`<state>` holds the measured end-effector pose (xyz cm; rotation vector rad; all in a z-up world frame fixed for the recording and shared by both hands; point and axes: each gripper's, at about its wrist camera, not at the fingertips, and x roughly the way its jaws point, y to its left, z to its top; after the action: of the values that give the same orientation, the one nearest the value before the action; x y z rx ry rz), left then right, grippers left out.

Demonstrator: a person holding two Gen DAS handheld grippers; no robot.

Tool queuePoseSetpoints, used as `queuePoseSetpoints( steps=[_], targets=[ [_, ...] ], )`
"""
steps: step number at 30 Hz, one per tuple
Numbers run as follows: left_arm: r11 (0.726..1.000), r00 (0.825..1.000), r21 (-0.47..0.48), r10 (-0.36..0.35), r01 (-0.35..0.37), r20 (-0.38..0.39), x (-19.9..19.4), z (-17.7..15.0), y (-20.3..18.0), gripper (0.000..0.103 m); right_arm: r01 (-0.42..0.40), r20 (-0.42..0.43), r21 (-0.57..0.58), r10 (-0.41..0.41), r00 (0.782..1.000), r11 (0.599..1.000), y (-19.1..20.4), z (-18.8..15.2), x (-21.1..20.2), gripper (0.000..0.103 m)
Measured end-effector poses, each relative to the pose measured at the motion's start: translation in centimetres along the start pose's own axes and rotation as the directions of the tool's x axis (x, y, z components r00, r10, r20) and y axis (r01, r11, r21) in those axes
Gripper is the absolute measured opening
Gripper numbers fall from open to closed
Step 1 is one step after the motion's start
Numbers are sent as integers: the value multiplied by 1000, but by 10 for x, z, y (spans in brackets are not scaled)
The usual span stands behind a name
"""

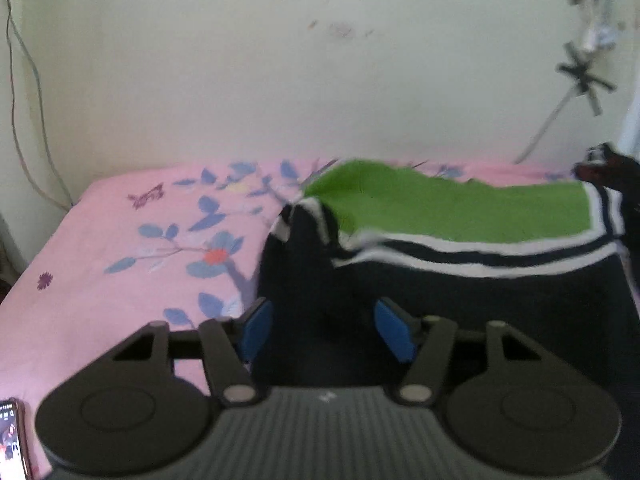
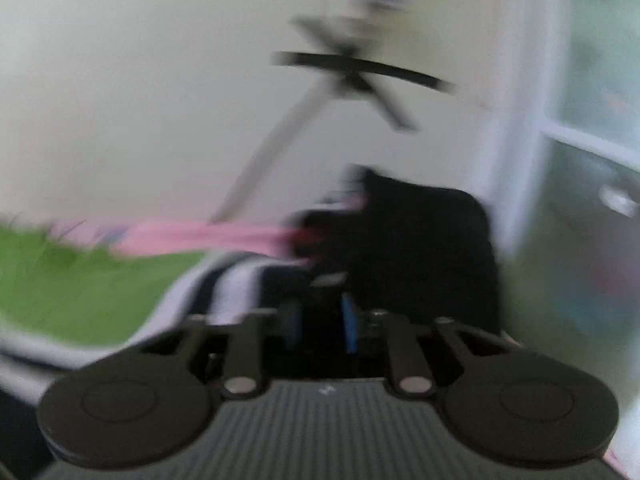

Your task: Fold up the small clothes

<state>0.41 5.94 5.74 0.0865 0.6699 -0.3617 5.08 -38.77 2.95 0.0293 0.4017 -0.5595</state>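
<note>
A small knitted garment (image 1: pixel 460 208), with a green panel, white and navy stripes and a navy body, lies rumpled on the pink floral bedsheet (image 1: pixel 140 240). My left gripper (image 1: pixel 326 320) is open, its blue pads (image 1: pixel 258 328) set wide apart just above the navy part near the garment's left end. In the blurred right wrist view, the same garment (image 2: pixel 80 288) lies to the left. My right gripper (image 2: pixel 320 326) sits at its striped right end with only a narrow gap between its pads (image 2: pixel 349 326). Dark cloth shows in that gap, and I see no pad pressing on it.
A phone (image 1: pixel 10 440) lies at the bed's near left corner. A black bundle (image 2: pixel 420 248) sits at the bed's far right, against the wall. A cable (image 1: pixel 28 80) hangs down the wall on the left, and a taped rod (image 1: pixel 580 72) leans at the right.
</note>
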Motion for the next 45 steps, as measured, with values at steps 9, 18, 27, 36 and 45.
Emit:
queuePoseSetpoints(
  steps=[9,18,27,36,45],
  targets=[
    [971,977,124,-209,203,38,-48,-44,-40,65,-395,-2,168,401,916,903,-57,-70,-122,59],
    [959,969,142,-245,244,-7,-56,-81,-45,80,-585,-46,170,600,799,793,-30,-140,-184,60],
    [971,972,72,-232,229,40,-85,-91,-19,80,-623,-58,169,639,767,764,-22,-147,-199,60],
    [981,971,20,-194,193,140,-118,-83,3,82,-634,-53,180,651,757,752,-19,-150,-210,60],
    [991,981,33,-131,127,146,-148,-103,13,85,-666,-64,169,683,728,726,-16,-150,-217,60]
  ],
)
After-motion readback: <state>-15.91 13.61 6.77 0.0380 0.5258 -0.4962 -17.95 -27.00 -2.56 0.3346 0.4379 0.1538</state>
